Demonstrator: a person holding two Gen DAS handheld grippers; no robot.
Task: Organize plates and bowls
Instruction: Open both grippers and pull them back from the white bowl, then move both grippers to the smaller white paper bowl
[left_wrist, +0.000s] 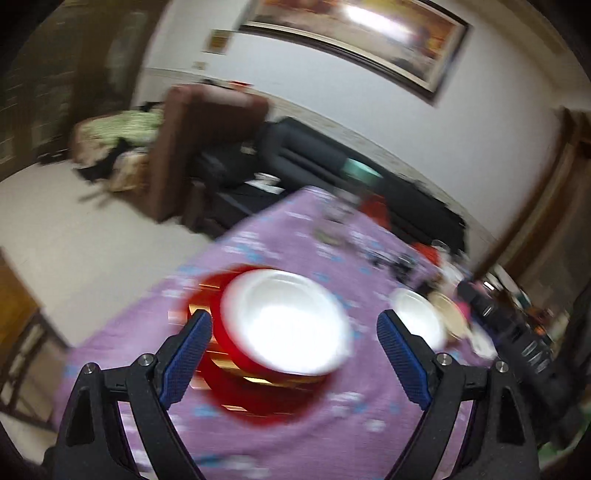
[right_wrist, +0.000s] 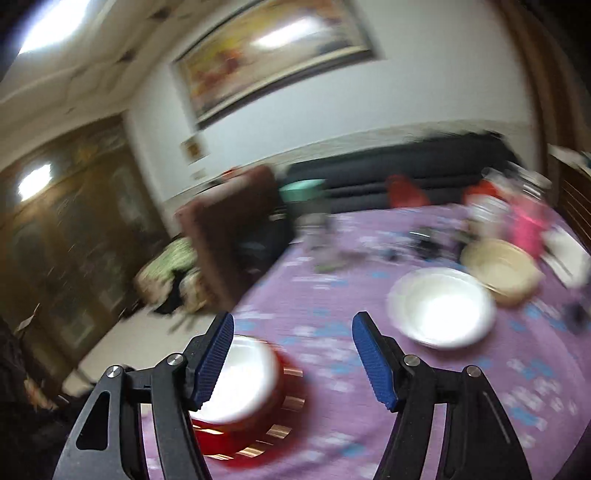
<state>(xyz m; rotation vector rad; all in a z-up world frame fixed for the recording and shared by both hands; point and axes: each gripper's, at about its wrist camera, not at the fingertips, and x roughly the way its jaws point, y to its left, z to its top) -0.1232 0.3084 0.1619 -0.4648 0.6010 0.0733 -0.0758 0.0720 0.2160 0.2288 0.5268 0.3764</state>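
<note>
Left tongs (left_wrist: 294, 332): blue ribbed pads spread wide, released, nothing pressed between them. They hover above the near part of the table; in the left wrist view the red bowl shows in the gap between the pads, apart from both.

Right tongs (right_wrist: 293, 341): pads spread, released, empty; only purple cloth shows in the gap. The left pad overlaps the red bowl's rim in the right wrist view; contact cannot be told through the blur.

Red bowl (left_wrist: 284, 321): red outside, white inside, upright, standing on the red plate at the near left of the table.

Red plate (left_wrist: 258, 398): red with gold bands, flat on the cloth, under the bowl, its rim showing around it.

White bowl (right_wrist: 441, 308): white, shallow, upright, empty, to the right of the red stack and well apart from it.

Tan bowl (right_wrist: 502, 271): pale beige, just beyond the white bowl on its far right; whether the rims touch cannot be told.

Table (right_wrist: 332, 406): covered by a purple cloth with blue and white print. Blurred small items, including something pink, crowd the far right end.

Surroundings: dark sofa (right_wrist: 388, 173) beyond the table's far edge, brown armchair (left_wrist: 207, 147) to the left, framed picture (right_wrist: 273, 55) on the white wall.
</note>
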